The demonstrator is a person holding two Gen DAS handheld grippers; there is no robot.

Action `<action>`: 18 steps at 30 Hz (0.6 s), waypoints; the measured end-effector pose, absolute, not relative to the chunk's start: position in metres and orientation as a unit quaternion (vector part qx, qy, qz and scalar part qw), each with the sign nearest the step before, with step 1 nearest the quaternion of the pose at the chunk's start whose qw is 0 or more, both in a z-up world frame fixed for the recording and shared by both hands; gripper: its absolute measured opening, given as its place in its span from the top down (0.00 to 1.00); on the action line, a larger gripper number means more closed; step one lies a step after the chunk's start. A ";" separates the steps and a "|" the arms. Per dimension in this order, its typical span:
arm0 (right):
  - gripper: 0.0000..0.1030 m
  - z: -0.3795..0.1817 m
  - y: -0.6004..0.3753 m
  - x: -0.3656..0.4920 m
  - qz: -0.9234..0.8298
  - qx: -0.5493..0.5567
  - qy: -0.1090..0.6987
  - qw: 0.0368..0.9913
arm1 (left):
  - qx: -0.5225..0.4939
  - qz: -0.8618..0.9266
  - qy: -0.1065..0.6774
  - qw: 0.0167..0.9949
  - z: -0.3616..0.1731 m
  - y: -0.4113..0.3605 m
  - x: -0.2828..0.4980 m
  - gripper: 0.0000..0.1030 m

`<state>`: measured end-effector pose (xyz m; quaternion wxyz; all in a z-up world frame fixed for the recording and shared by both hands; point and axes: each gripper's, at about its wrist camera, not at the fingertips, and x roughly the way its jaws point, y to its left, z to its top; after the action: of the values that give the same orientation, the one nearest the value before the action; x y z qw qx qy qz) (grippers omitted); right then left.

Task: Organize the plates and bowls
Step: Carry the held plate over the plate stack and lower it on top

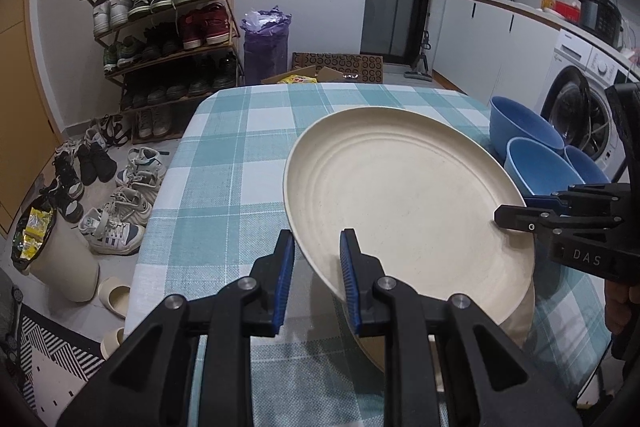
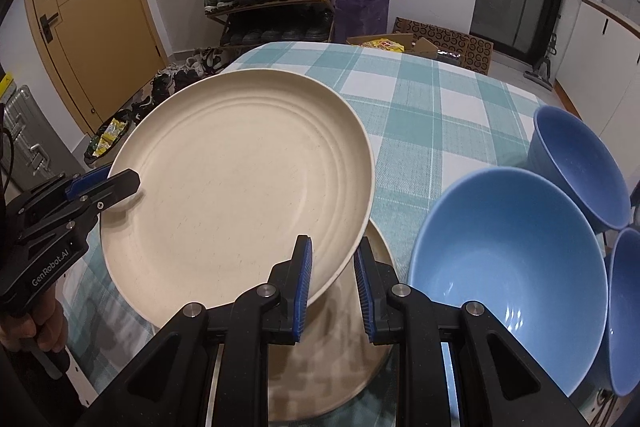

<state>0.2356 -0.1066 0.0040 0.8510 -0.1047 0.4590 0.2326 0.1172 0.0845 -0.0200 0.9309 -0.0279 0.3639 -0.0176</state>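
A cream plate [image 1: 404, 195] [image 2: 240, 187] hangs tilted above the checked tablecloth [image 1: 224, 167] [image 2: 440, 107], held at two opposite rims. My left gripper [image 1: 318, 247] [image 2: 120, 185] is shut on its near-left rim. On the other rim my right gripper [image 2: 332, 251] [image 1: 516, 219] is shut as well. A second cream plate [image 2: 360, 347] [image 1: 520, 311] lies on the table under the lifted one, mostly hidden. Three blue bowls stand to the right: a large near one [image 2: 508, 267] [image 1: 540, 167], one behind it [image 2: 576, 163] [image 1: 520, 131], and a third at the edge [image 2: 628, 307] [image 1: 584, 163].
A shoe rack [image 1: 168, 23] stands by the far wall, and loose shoes [image 1: 120, 203] and a cream bin [image 1: 60, 259] are on the floor left of the table. A purple bag [image 1: 266, 43] and cardboard box [image 1: 336, 67] sit beyond the far edge. A washing machine [image 1: 580, 99] is at the right.
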 end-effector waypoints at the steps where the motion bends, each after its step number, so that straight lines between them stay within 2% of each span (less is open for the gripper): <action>1: 0.79 0.003 -0.108 0.234 0.231 -0.104 0.460 0.851 | -0.023 -0.020 0.366 0.930 -0.021 0.083 0.117 0.80; 18: 0.78 -0.006 -0.129 0.203 0.217 -0.095 0.467 0.852 | 0.025 -0.049 0.388 0.920 -0.030 0.067 0.113 0.80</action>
<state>0.2028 -0.1286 -0.0064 0.8518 -0.0954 0.4671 0.2171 0.1131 0.0672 -0.0295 0.9202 0.0246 0.3875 -0.0492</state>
